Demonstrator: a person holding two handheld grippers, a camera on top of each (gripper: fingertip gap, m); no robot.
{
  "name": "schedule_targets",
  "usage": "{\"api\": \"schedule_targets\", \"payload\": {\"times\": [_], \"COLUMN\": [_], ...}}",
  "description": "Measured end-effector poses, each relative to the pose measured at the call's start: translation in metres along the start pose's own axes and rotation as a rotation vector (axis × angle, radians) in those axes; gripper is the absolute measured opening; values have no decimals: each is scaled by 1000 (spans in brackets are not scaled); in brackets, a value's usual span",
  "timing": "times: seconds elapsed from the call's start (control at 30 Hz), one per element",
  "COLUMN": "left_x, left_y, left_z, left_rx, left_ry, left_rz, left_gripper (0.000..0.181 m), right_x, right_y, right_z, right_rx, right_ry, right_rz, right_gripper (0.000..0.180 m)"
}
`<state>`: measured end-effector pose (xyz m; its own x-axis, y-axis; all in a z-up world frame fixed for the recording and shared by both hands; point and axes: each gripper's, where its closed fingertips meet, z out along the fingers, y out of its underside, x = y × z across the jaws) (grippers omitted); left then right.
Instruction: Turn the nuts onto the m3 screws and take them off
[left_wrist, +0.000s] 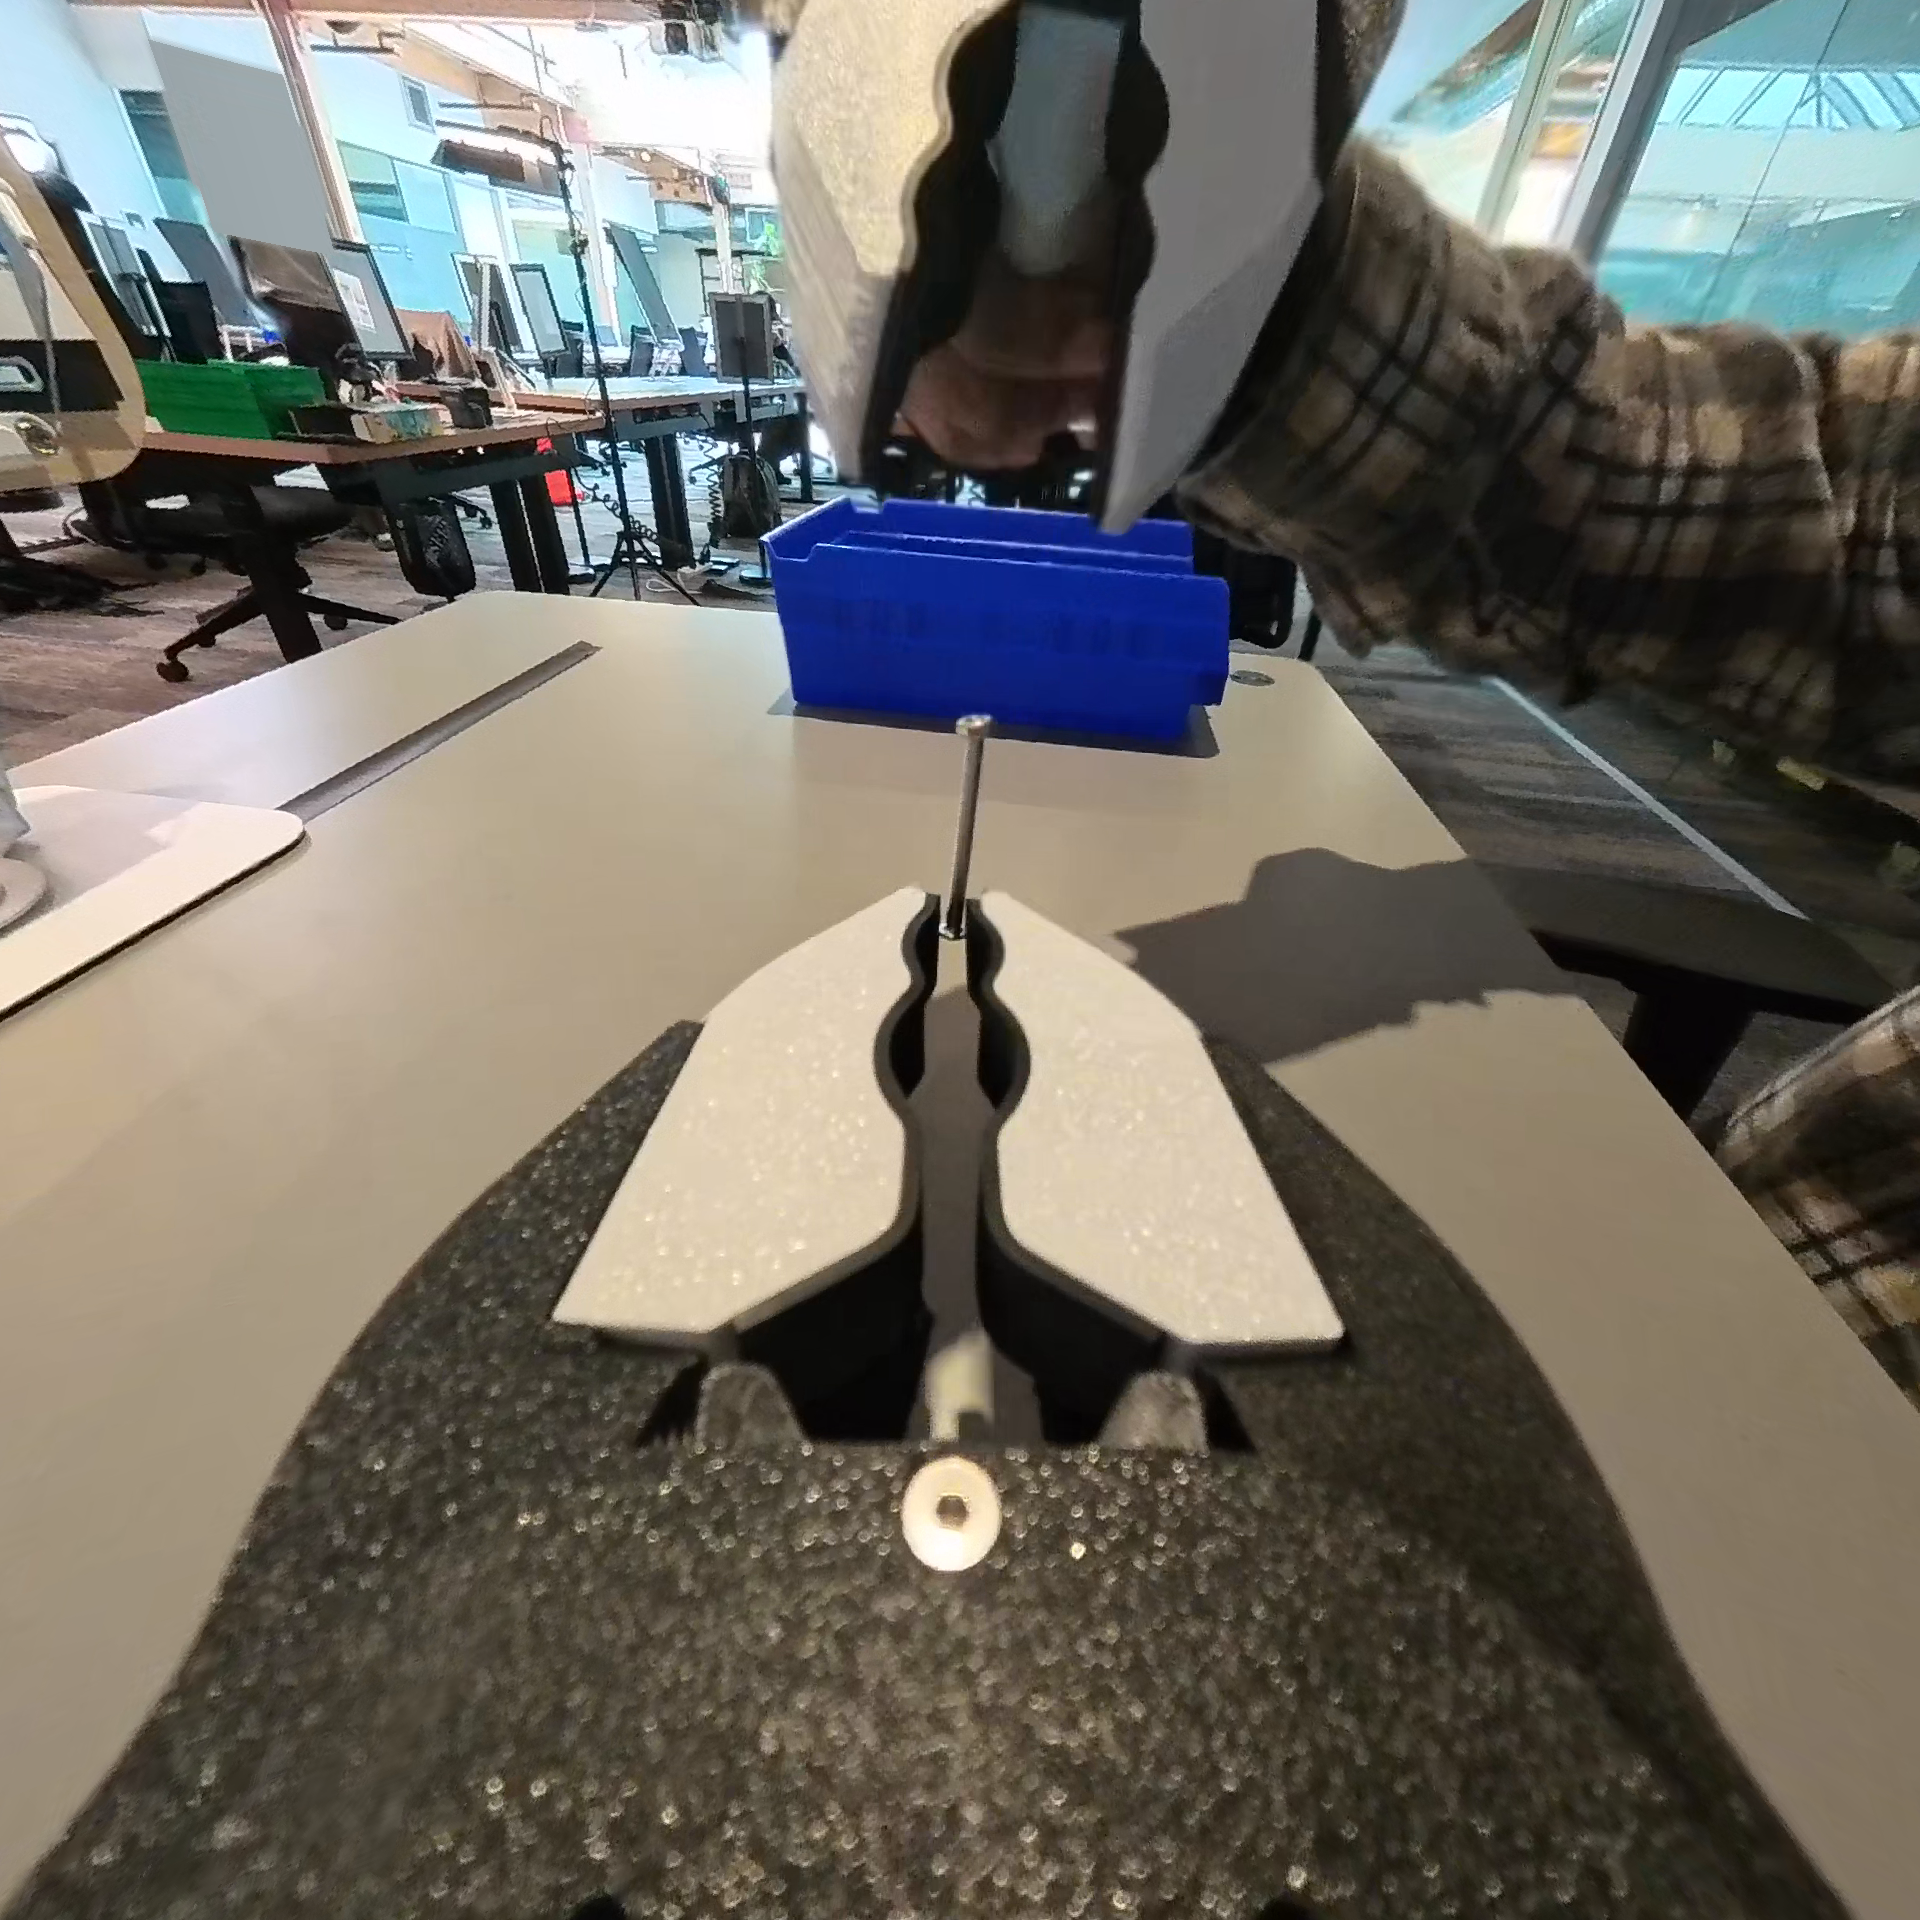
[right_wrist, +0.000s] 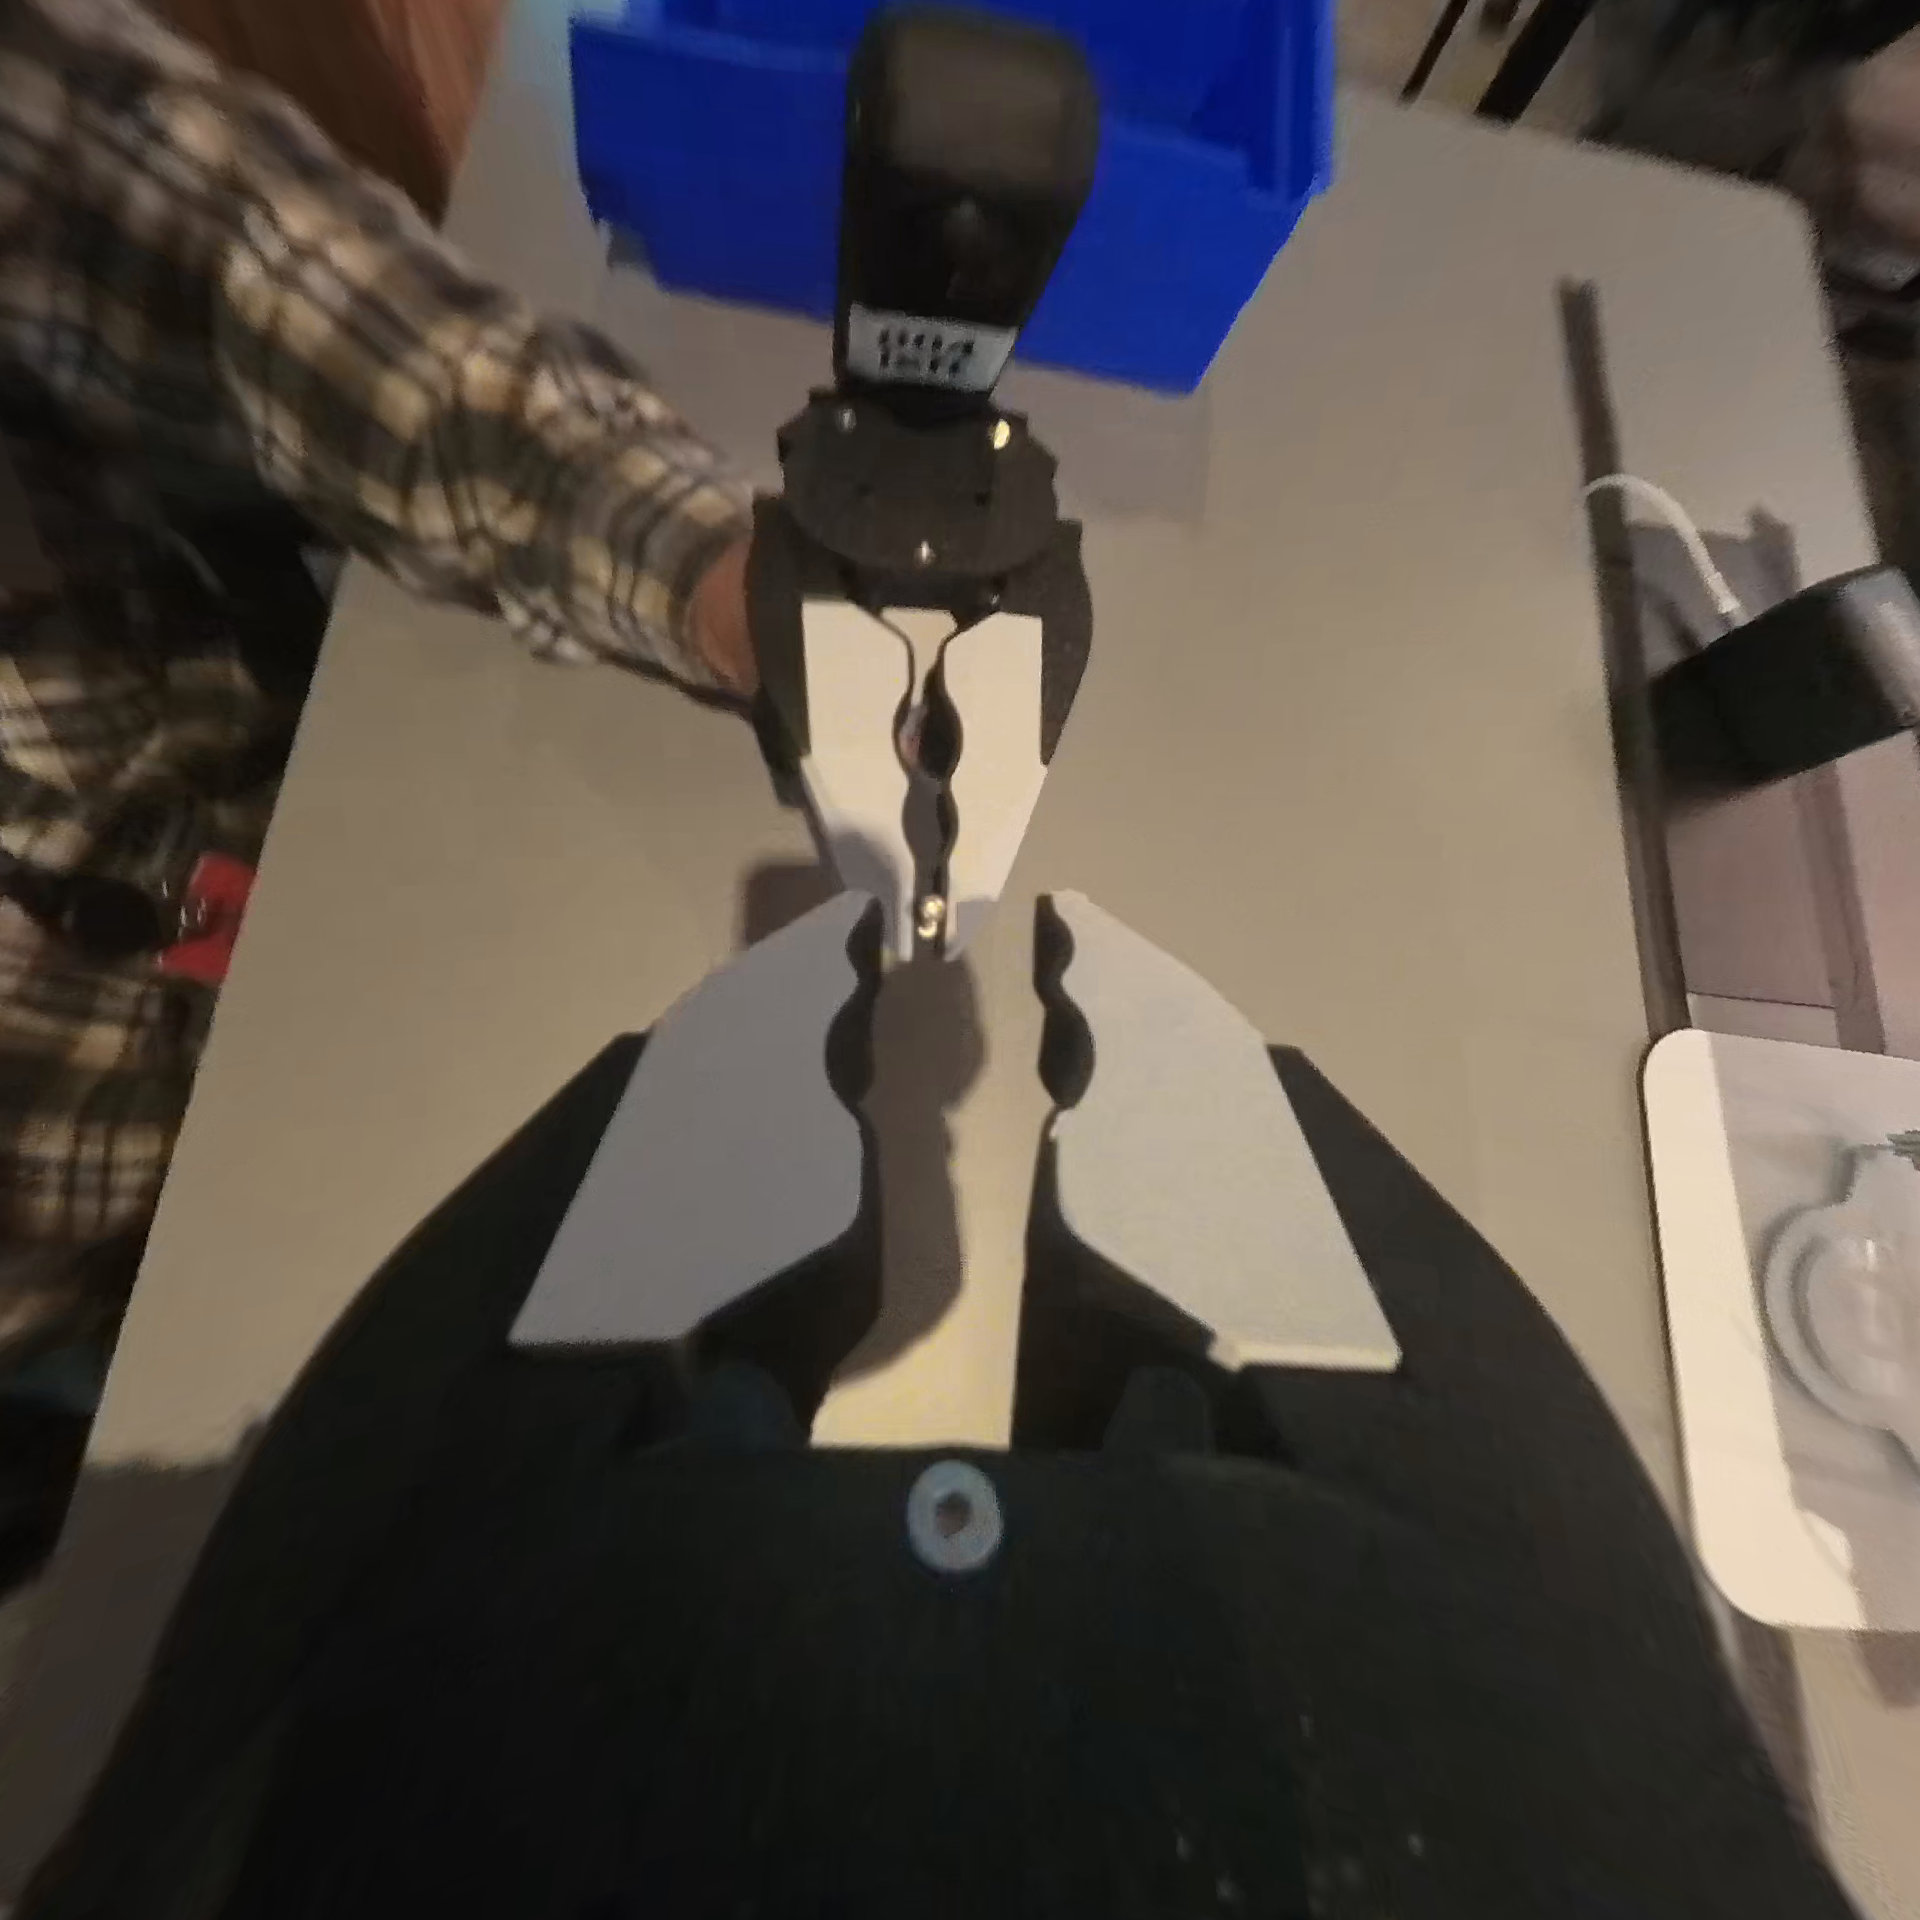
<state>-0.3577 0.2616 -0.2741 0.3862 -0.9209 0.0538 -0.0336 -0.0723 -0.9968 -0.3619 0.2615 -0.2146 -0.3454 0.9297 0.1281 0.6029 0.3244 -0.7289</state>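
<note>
Closest to the left wrist camera, the left hand-held gripper (left_wrist: 951, 914), with its pale grey wavy-edged fingers (left_wrist: 790, 1122) set in a black speckled body, is pressed together on the lower end of a long, thin silver metal screw (left_wrist: 968, 810), which stands upright from the fingertips with its small round head at the top. A small metal piece sits on the shaft right at the pinch; whether it is a nut cannot be told. Beneath it lies the smooth light grey table (left_wrist: 416, 935), and farther back on it stands a blue rectangular plastic bin (left_wrist: 997, 644). Above the bin, the right hand-held gripper (left_wrist: 1039, 499) points down toward the screw, carried on a brown plaid sleeve (left_wrist: 1507, 436). From the right wrist camera, which is blurred, that gripper's own grey fingers (right_wrist: 727, 1143) are spread apart with nothing between them, their tips flanking the left gripper's tips and the screw head (right_wrist: 932, 912). A white rounded tray (right_wrist: 1704, 1351) rests at the table's edge.
</note>
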Motion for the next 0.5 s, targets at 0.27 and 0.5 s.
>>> {"api": "schedule_targets", "payload": {"times": [0.27, 0.5], "left_x": [-1, -1], "left_y": [0, 0], "left_z": [0, 0], "left_rx": [5, 8], "left_ry": [-9, -6], "left_rz": [-1, -4], "left_gripper": [4, 4], "right_x": [-12, -24], "right_y": [3, 0], "right_z": [9, 32], "right_rx": [461, 614], "right_ry": [133, 93], "right_rz": [147, 152], "right_gripper": [82, 90]}}
